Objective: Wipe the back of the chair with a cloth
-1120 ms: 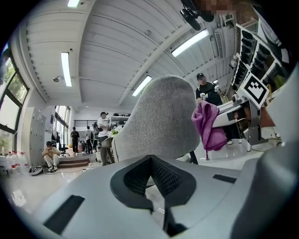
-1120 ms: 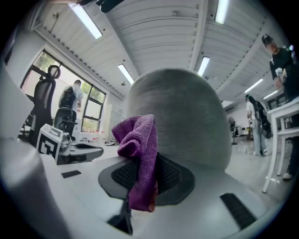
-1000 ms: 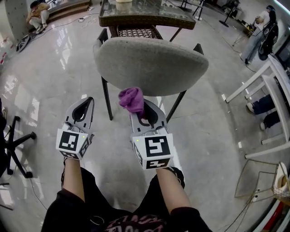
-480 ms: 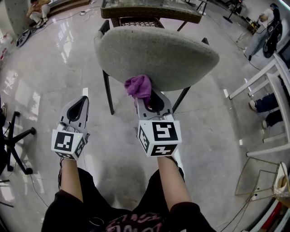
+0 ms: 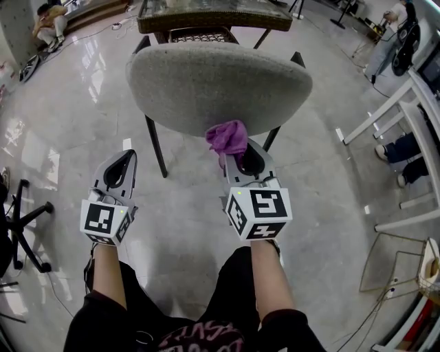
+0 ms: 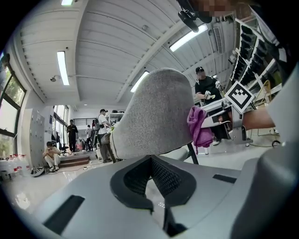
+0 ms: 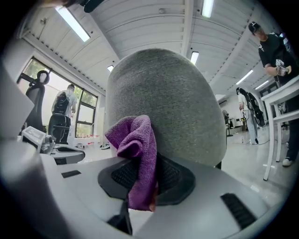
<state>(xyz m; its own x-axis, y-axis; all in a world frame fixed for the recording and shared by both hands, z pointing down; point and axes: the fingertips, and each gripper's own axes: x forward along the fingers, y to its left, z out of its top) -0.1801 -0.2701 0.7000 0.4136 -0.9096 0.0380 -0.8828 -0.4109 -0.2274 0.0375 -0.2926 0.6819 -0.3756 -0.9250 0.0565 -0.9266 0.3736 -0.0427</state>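
Observation:
The chair's grey fabric back [image 5: 216, 86] curves across the upper middle of the head view on black legs. My right gripper [image 5: 238, 155] is shut on a bunched purple cloth [image 5: 228, 137], which presses against the lower edge of the chair back, right of centre. The right gripper view has the purple cloth [image 7: 136, 149] pinched between the jaws with the grey back [image 7: 170, 105] right behind it. My left gripper [image 5: 124, 163] hangs to the left below the chair, shut and holding nothing. Seen from the left gripper, the chair back [image 6: 156, 116] and cloth [image 6: 199, 127] are ahead to the right.
A glass-topped wicker table [image 5: 206, 15] stands behind the chair. White furniture frames [image 5: 405, 130] and a seated person's legs [image 5: 405, 158] are at the right. A black office chair base [image 5: 20, 220] is at the left. Other people stand farther off.
The right gripper with the cloth has slid rightward along the lower edge of the chair back. The left gripper has hardly moved.

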